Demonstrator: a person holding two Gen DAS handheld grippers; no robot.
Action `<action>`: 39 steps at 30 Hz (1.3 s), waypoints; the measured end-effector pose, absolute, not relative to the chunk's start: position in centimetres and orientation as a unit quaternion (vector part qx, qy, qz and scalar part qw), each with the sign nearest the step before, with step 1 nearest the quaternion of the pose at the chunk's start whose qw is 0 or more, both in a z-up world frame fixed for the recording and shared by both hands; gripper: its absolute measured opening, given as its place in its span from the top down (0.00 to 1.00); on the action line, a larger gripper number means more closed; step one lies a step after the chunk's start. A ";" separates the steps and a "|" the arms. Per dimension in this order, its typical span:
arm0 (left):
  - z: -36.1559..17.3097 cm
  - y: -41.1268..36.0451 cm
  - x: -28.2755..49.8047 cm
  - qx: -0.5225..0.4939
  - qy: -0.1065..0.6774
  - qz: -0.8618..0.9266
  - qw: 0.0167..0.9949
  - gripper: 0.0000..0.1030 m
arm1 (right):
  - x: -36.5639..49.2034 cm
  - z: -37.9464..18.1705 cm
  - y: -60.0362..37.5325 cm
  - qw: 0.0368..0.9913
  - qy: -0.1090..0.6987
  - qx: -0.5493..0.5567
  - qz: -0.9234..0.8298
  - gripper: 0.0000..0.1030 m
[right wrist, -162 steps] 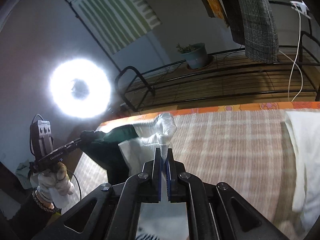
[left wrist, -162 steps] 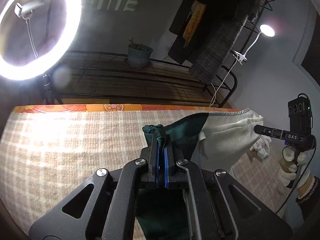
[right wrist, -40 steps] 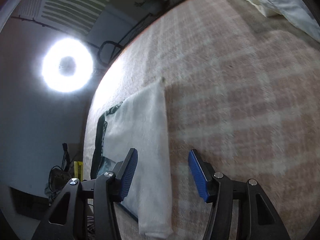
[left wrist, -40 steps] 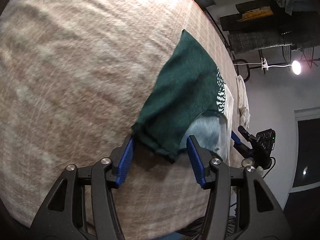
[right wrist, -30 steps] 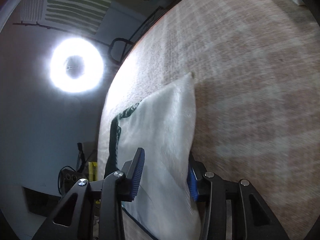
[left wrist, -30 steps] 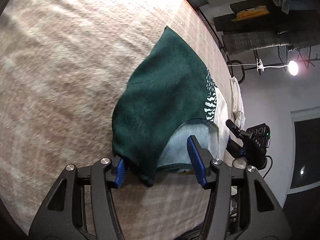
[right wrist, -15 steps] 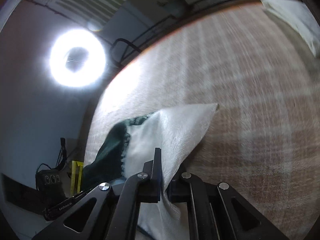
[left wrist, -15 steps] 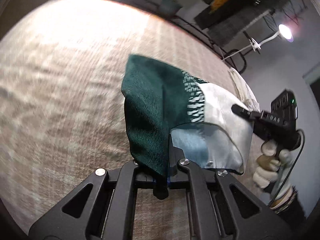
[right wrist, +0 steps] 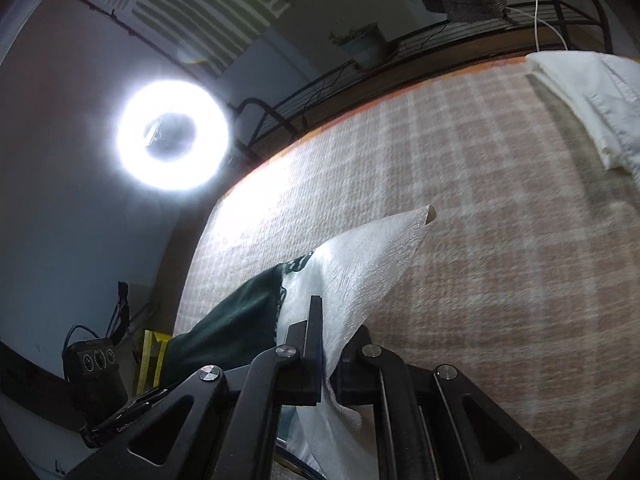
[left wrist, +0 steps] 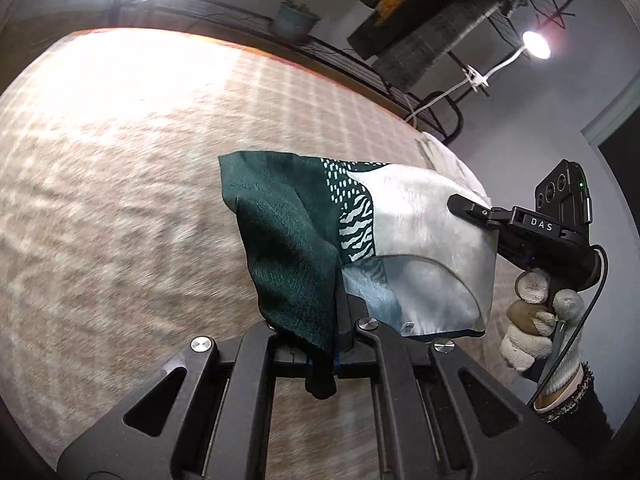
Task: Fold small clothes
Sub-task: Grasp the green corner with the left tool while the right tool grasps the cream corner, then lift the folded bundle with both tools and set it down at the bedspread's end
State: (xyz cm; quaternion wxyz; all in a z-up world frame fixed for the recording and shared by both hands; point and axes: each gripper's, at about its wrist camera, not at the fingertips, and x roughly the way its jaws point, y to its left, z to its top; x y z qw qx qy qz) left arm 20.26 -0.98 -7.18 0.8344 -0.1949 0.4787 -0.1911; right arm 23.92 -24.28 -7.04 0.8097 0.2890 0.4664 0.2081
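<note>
Green-and-white garment (left wrist: 360, 220) pinched by left gripper (left wrist: 336, 344) and right gripper (right wrist: 330, 356).

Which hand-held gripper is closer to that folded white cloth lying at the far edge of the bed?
Right. The right hand-held gripper grips the garment's white end, on the folded white cloth's side; the left hand-held gripper holds the green end, farther away.

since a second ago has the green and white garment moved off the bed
Yes. The garment lay flat on the checked bedcover; now both grippers hold its near edge lifted above it.
</note>
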 end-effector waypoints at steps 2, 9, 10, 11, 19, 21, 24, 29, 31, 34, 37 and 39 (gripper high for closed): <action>-6.8 -2.3 21.0 -0.188 0.476 -0.201 0.835 0.97 | 23.8 -6.5 -25.3 0.815 0.461 0.286 0.203 0.98; -5.7 -7.9 24.2 -0.165 0.466 -0.237 0.836 0.97 | 23.7 -5.7 -31.2 0.827 0.445 0.292 0.179 0.98; -5.5 -8.9 24.8 -0.163 0.464 -0.242 0.837 0.97 | 23.9 -5.6 -32.2 0.830 0.442 0.292 0.174 0.98; -5.3 -9.8 25.2 -0.160 0.461 -0.246 0.837 0.97 | 24.0 -5.5 -33.0 0.832 0.440 0.292 0.170 0.98; -4.4 -18.9 29.7 -0.134 0.439 -0.283 0.842 0.97 | 26.4 -3.5 -41.3 0.857 0.417 0.275 0.128 0.99; -4.3 -21.4 31.0 -0.129 0.433 -0.291 0.843 0.97 | 27.1 -2.8 -43.6 0.864 0.409 0.269 0.115 0.99; -4.0 -25.0 32.9 -0.121 0.419 -0.300 0.848 0.97 | 28.4 -2.2 -47.1 0.872 0.399 0.266 0.097 0.98; -3.8 -30.2 35.6 -0.116 0.399 -0.318 0.852 0.97 | 29.9 -1.9 -52.0 0.883 0.376 0.271 0.073 0.98; -4.0 -32.3 36.7 -0.114 0.391 -0.323 0.855 0.97 | 30.5 -2.2 -54.3 0.886 0.363 0.282 0.067 0.98; -4.6 -35.1 37.9 -0.104 0.383 -0.329 0.857 0.97 | 31.7 -2.4 -56.9 0.892 0.354 0.275 0.054 0.99; -5.6 -37.2 38.4 -0.088 0.379 -0.332 0.859 0.97 | 32.4 -3.1 -59.1 0.895 0.350 0.271 0.046 0.99; -6.6 -38.4 38.8 -0.081 0.384 -0.331 0.858 0.97 | 32.9 -4.1 -60.6 0.893 0.353 0.276 0.039 0.98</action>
